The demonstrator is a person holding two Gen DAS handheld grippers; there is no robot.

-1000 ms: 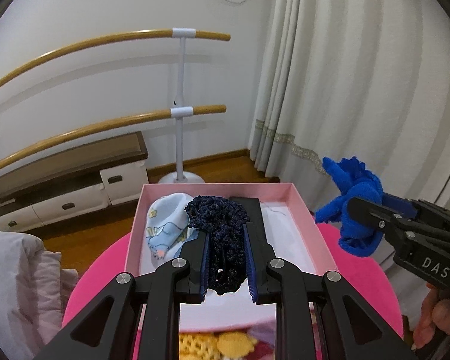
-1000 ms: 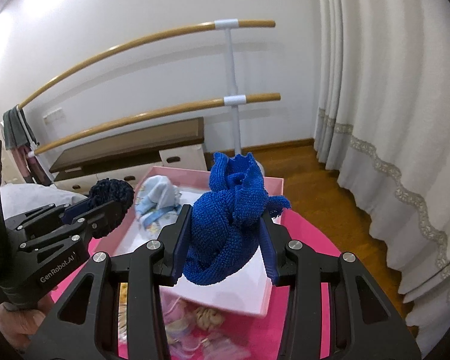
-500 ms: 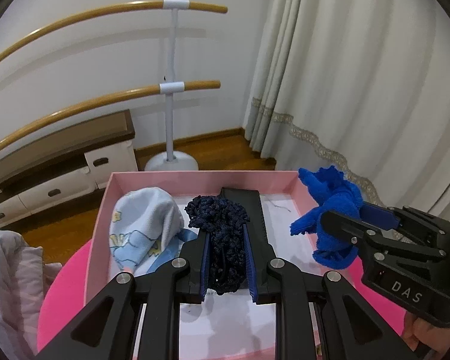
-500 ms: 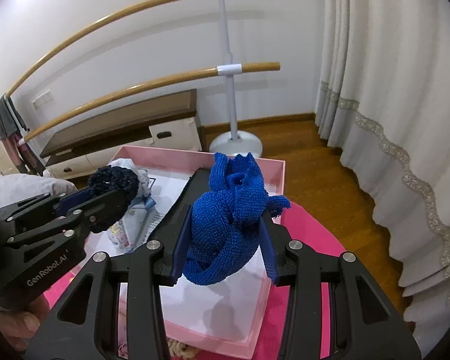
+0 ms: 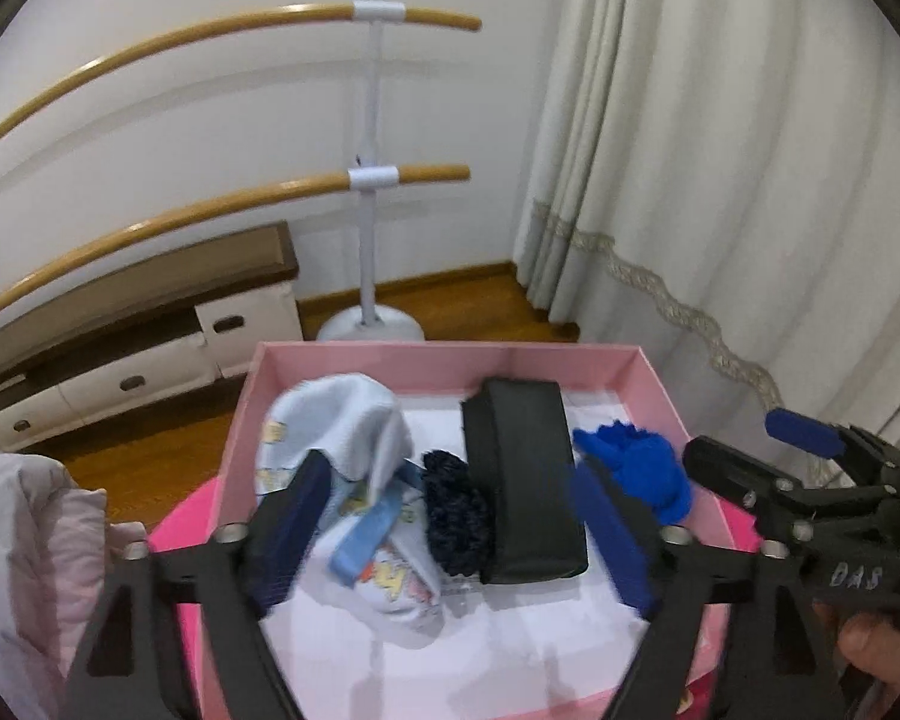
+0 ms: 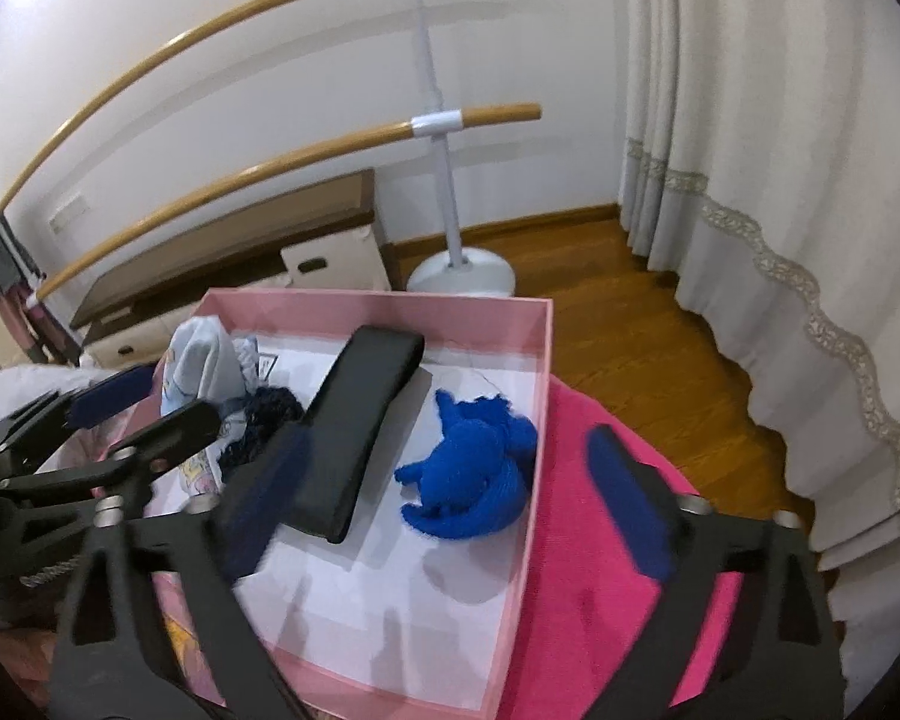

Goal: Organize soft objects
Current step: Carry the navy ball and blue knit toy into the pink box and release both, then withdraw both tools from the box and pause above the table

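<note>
1. Now both grippers are releasing over the pink box [image 6: 543, 372]: the left gripper [image 5: 450, 534] is opening its jaws above the dark navy knit bundle [image 5: 456, 519], the right gripper [image 6: 444, 504] is opening above the bright blue knit piece [image 6: 474, 480]; neither is pressing on anything.
2. Both pieces are lying inside the box, on either side of the black divider [image 6: 354, 426].
3. The navy bundle is lying lengthwise along the divider; the blue piece is crumpled, with no clear axis.
4. Next, I judge, both grippers are needing to lift clear and look for remaining soft items.
</note>
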